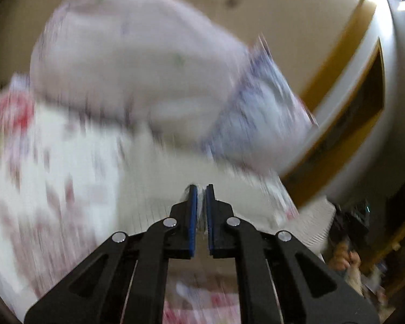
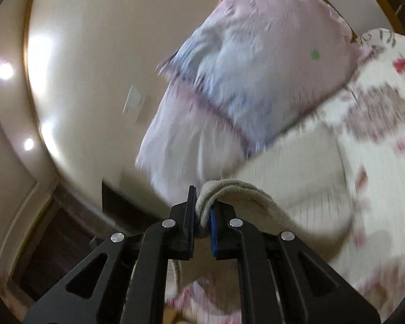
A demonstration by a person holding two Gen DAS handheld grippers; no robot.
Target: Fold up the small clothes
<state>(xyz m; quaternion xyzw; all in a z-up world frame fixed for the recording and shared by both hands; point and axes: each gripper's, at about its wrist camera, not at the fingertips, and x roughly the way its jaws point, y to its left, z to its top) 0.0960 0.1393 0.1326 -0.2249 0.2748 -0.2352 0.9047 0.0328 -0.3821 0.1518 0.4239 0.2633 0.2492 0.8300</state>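
Observation:
A cream ribbed garment (image 2: 297, 186) hangs lifted between both grippers, above a floral bed cover. My right gripper (image 2: 201, 205) is shut on its thick beige hem (image 2: 229, 189), which bunches between the blue pads. My left gripper (image 1: 201, 191) is shut on a thin edge of the same cream garment (image 1: 159, 178); the view is motion-blurred. The garment spreads away from each gripper, and its lower part is hidden behind the gripper bodies.
A pink and blue floral pillow (image 2: 256, 75) leans on the cream wall (image 2: 94, 54), and shows blurred in the left wrist view (image 1: 137, 62). A white bed cover with red flowers (image 2: 386, 124) lies beneath. A hand holding the other gripper (image 1: 348, 245) shows at lower right.

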